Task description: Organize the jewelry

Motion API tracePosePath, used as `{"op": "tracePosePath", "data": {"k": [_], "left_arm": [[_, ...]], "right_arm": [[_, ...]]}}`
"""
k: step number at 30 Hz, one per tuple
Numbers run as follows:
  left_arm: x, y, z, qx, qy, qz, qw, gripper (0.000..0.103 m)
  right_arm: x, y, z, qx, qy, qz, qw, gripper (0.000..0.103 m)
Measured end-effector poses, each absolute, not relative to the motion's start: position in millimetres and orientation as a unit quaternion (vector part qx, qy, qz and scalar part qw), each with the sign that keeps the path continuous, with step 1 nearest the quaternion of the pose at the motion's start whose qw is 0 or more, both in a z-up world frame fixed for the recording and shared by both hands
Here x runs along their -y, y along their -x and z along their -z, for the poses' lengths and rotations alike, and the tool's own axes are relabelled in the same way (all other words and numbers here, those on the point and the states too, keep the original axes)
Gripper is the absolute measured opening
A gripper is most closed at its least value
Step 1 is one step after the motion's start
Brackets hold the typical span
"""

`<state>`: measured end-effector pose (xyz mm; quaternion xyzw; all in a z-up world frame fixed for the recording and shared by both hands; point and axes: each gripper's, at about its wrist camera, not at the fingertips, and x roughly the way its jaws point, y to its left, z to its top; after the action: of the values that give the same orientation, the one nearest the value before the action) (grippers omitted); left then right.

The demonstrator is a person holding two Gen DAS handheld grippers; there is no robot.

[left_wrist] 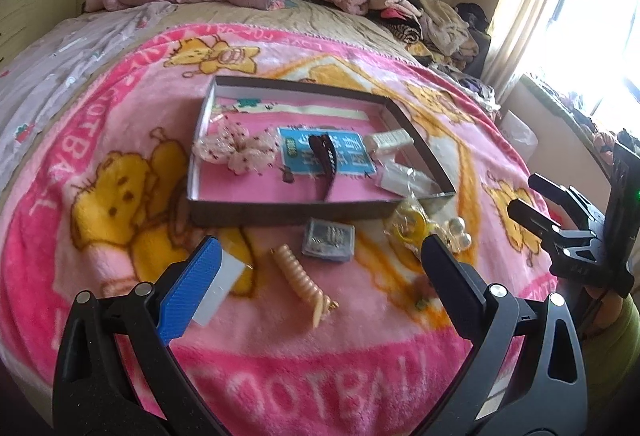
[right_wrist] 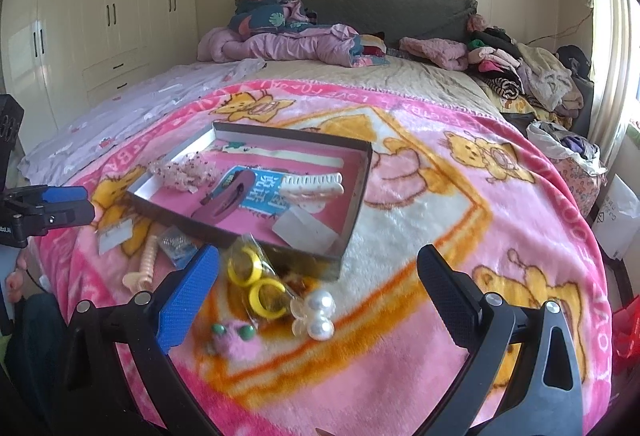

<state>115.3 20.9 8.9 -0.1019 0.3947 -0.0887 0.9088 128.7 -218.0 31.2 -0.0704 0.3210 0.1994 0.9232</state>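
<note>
A shallow grey box [left_wrist: 280,212] lies on the pink bear blanket. It holds a floral scrunchie [left_wrist: 236,152], a dark hair clip [left_wrist: 324,160], a white claw clip [right_wrist: 316,184] and a blue card [left_wrist: 352,164]. In front of the box lie a peach spiral clip [left_wrist: 304,280], a small grey packet [left_wrist: 329,239], yellow rings in a clear bag [right_wrist: 256,280], a pearl clip [right_wrist: 320,312] and a pink fuzzy piece with green beads [right_wrist: 236,340]. My left gripper [left_wrist: 320,248] hangs open over the spiral clip. My right gripper [right_wrist: 320,256] is open above the rings and pearls. Neither holds anything.
Crumpled pink bedding [right_wrist: 288,44] and a pile of clothes [right_wrist: 520,72] fill the head and right side of the bed. A cream wardrobe [right_wrist: 100,16] stands on the left. Plastic bags [right_wrist: 568,152] sit off the bed's right edge, by a bright window [left_wrist: 592,16].
</note>
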Motion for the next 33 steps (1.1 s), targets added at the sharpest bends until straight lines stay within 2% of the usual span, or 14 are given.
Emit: {"op": "tracePosePath", "data": {"k": [33], "left_arm": [[26, -109, 56, -0.446, 0.079, 0.089, 0.887, 0.091]], "right_arm": [[245, -114, 26, -0.369, 0.068, -0.198, 0.906, 0.096]]}}
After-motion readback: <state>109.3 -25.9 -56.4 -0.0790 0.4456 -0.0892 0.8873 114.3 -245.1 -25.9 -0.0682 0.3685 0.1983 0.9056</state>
